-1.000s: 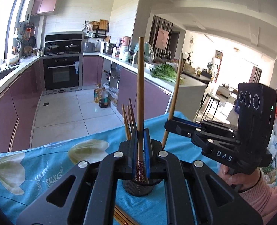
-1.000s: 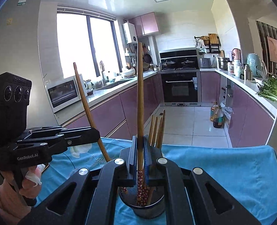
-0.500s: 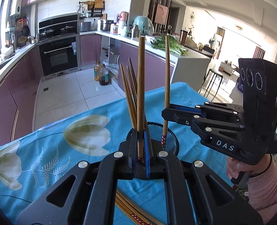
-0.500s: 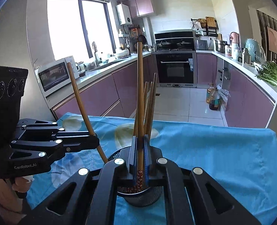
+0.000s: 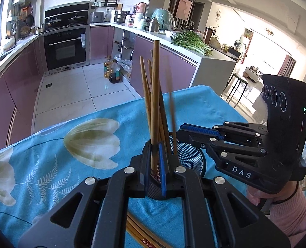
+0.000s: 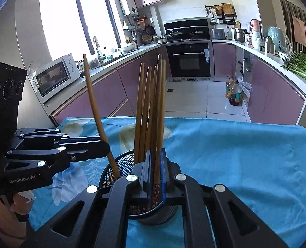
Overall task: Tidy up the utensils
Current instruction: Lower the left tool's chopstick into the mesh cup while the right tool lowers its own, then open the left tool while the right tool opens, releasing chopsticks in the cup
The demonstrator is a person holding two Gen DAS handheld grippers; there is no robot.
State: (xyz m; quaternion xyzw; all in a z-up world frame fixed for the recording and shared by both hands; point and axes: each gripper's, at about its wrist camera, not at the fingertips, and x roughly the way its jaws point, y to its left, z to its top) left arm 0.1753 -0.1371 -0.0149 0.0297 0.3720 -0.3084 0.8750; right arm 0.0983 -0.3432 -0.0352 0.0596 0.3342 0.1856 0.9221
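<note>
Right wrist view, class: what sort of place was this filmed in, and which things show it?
A home kitchen, most likely. A built-in oven sits below a hob with pots, a microwave stands on the counter beside a sink tap, and leafy greens lie on the opposite counter.

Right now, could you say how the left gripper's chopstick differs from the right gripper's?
Seen from the right wrist, the left chopstick leans in the left gripper; the right chopstick stands upright in the right gripper. The left chopstick enters the mesh cup at its rim; the right chopstick, amid the other chopsticks. Both are wooden.
</note>
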